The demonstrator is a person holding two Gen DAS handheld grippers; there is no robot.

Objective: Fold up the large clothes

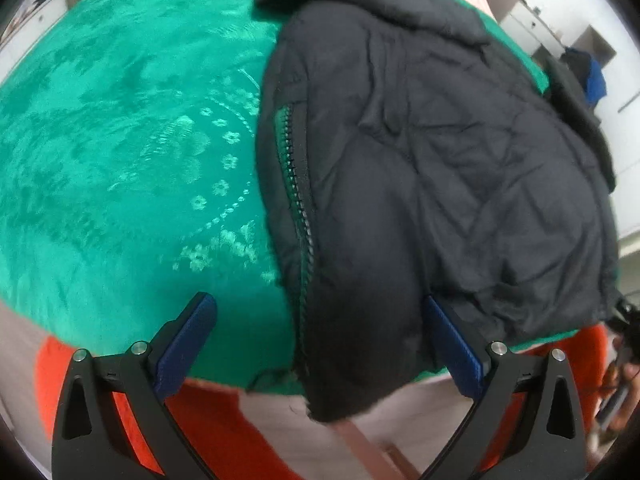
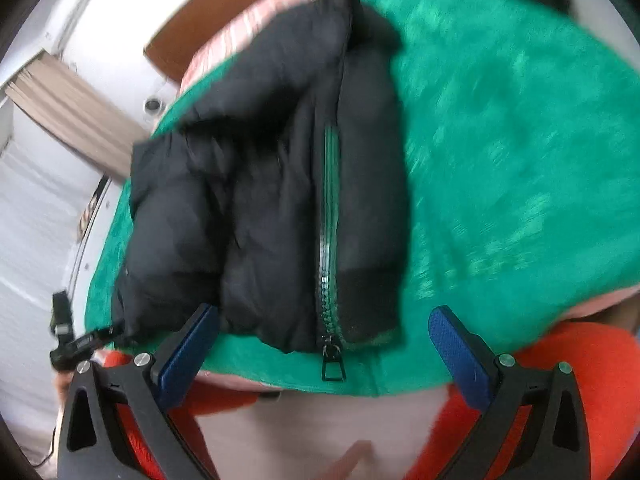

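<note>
A black puffer jacket (image 1: 440, 152) lies folded on a green patterned cloth (image 1: 120, 140), its green zipper (image 1: 296, 184) running along its left edge. My left gripper (image 1: 320, 312) is open, its jaws wide apart above the jacket's near hem, holding nothing. In the right wrist view the jacket (image 2: 260, 184) lies on the green cloth (image 2: 500, 160) with the zipper (image 2: 330, 220) and its black pull (image 2: 332, 364) at the near edge. My right gripper (image 2: 322, 316) is open and empty above the jacket's near hem.
The cloth's near edge (image 2: 280, 380) ends just in front of both grippers. An orange garment (image 2: 592, 380) shows below it. A pink striped cover (image 2: 248, 28) lies under the cloth at the far side. White walls and a curtain (image 2: 72, 112) stand beyond.
</note>
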